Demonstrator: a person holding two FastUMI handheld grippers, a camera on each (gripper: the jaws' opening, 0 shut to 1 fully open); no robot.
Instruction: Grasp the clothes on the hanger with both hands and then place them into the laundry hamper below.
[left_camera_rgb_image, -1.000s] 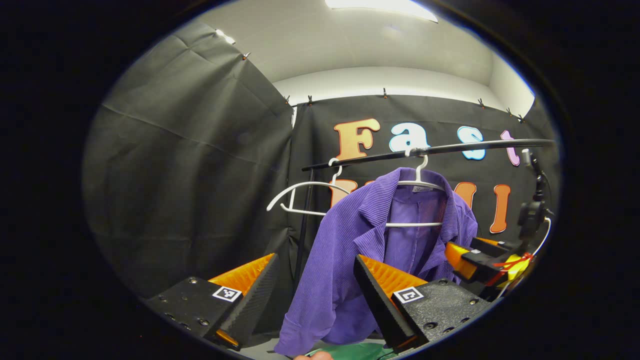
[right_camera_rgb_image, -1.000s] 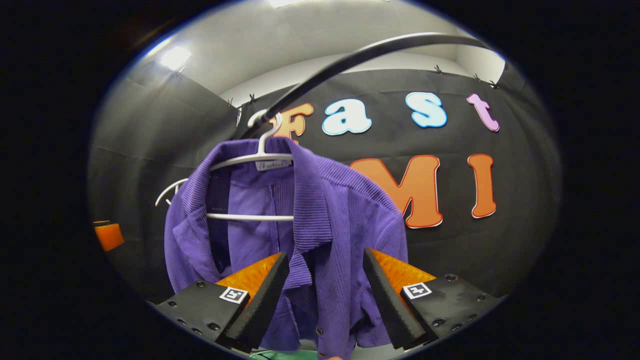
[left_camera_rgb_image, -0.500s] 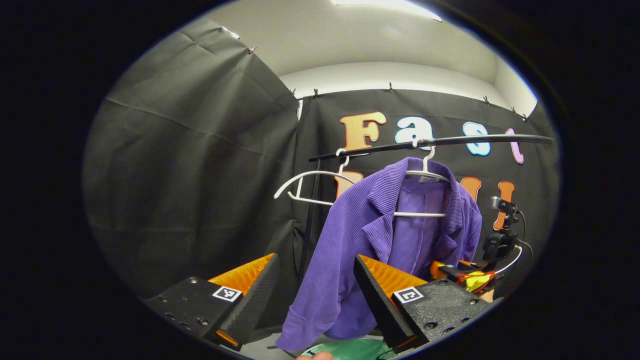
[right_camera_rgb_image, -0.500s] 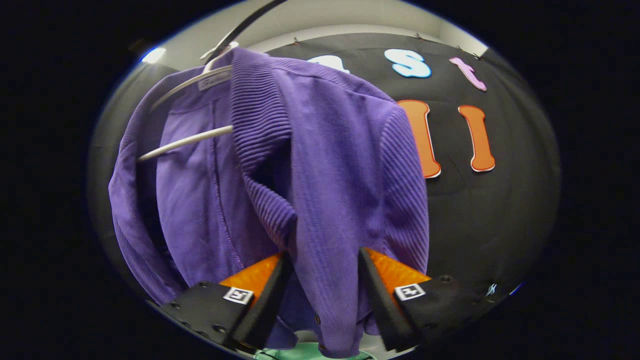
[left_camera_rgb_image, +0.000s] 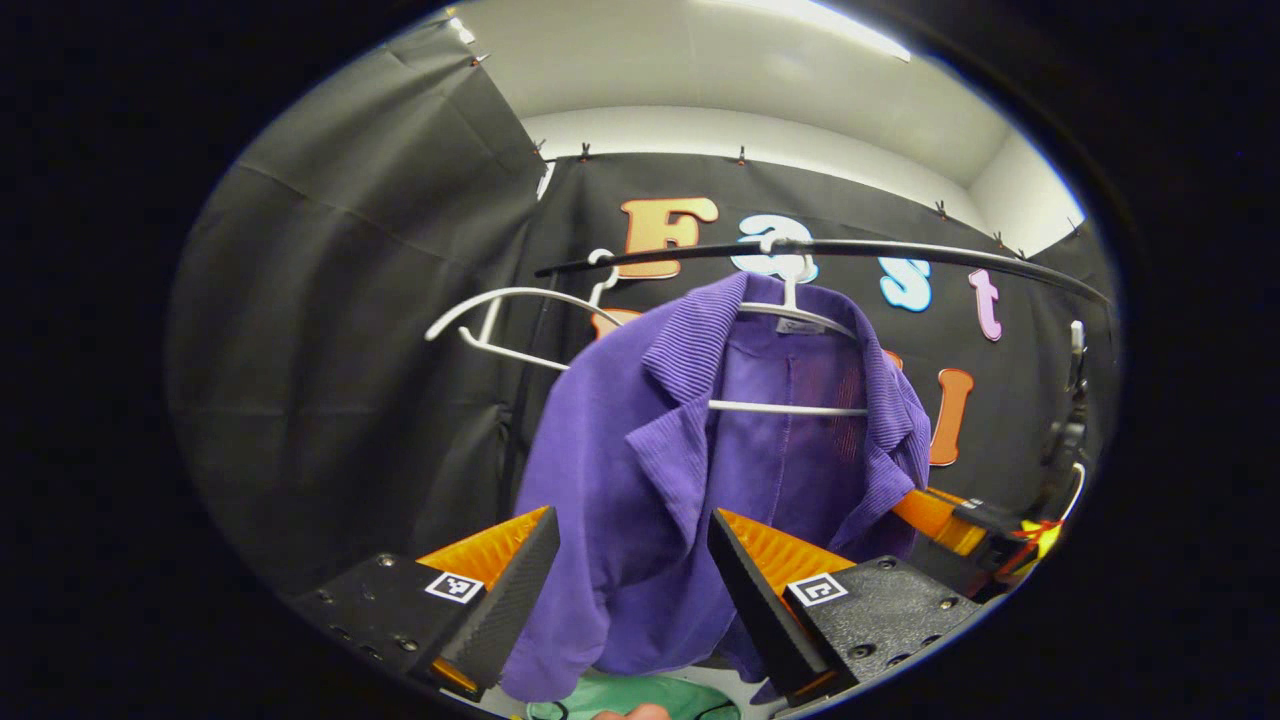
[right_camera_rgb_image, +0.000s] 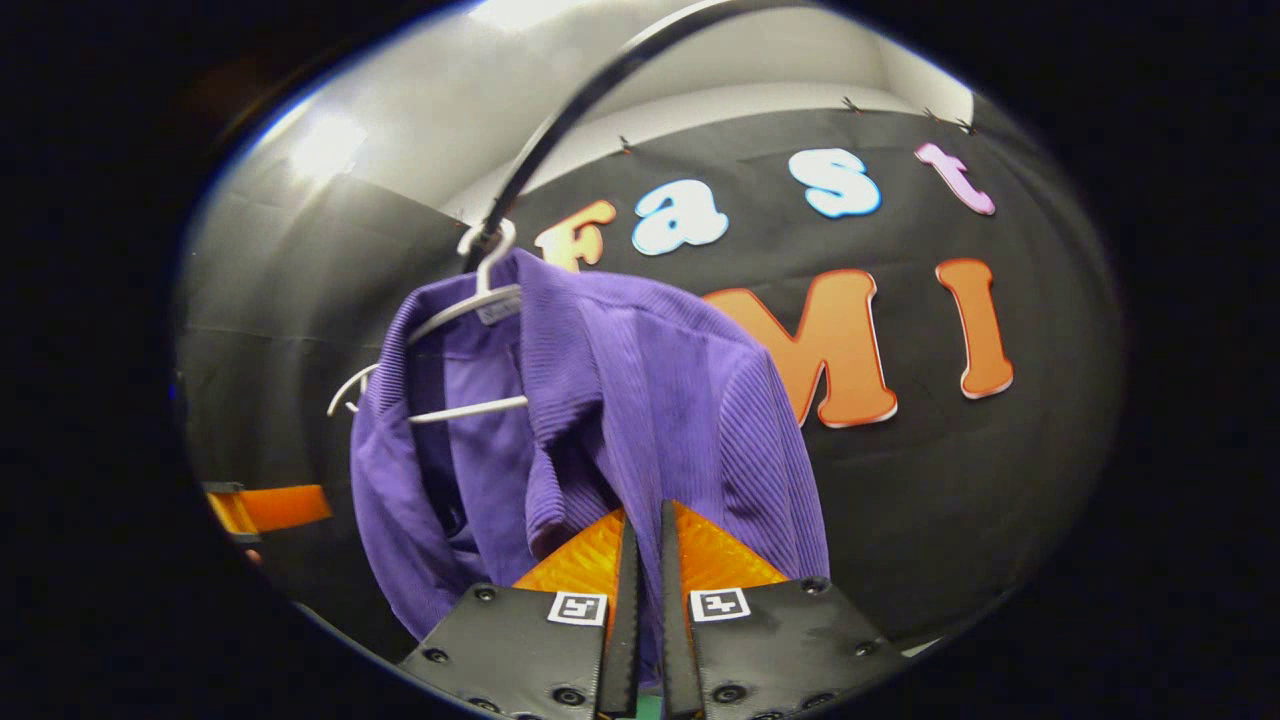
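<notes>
My purple jacket (left_camera_rgb_image: 640, 500) hangs on its white hanger (left_camera_rgb_image: 790, 320) from the black rail (left_camera_rgb_image: 850, 250), so nothing has reached the green hamper (left_camera_rgb_image: 640, 695) below. My right claw (right_camera_rgb_image: 640, 520) is pinched on the jacket's front edge, that half looks done. My left claw (left_camera_rgb_image: 630, 530) gapes wide before the other front panel, not gripping.

One purple jacket (left_camera_rgb_image: 690, 480) is counted, two white hangers, one bare (left_camera_rgb_image: 500, 315) and one loaded (left_camera_rgb_image: 800, 320), on one black rail (left_camera_rgb_image: 900, 250), and two tongs (left_camera_rgb_image: 630, 580) (right_camera_rgb_image: 640, 590).
</notes>
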